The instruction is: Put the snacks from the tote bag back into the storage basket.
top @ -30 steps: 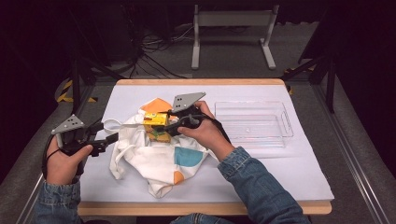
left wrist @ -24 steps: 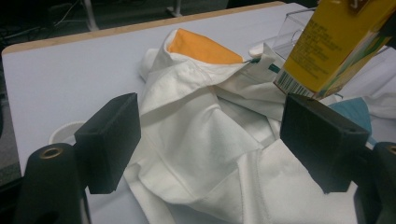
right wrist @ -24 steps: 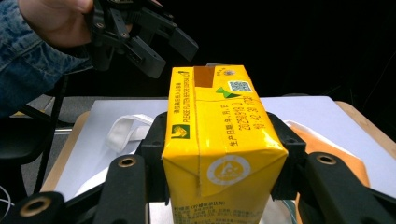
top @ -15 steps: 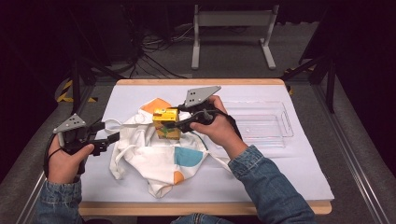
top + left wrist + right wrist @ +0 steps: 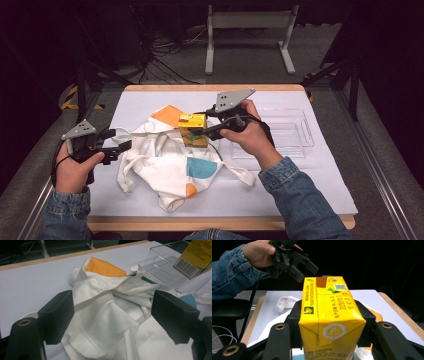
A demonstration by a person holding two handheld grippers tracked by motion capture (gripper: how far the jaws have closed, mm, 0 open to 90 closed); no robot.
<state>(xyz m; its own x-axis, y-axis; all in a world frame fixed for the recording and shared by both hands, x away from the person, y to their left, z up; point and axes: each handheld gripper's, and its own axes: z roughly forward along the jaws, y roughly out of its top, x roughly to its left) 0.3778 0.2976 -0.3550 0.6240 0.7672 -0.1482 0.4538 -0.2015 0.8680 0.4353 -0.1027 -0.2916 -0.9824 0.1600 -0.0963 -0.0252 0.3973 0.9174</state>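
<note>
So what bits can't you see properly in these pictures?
- Yellow carton: its bottom is cut off by the right gripper view's lower edge.
- Carton's small print: too small to read in the high view.
- Clear tray: its near left corner is hidden behind the right hand.
- Table under the white bag: covered.

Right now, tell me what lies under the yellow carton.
The yellow carton, clamped in the right gripper, is above the white bag with orange and blue patches. Whether it rests on the cloth or hangs clear is unclear; the carton hides the cloth directly beneath.
</note>
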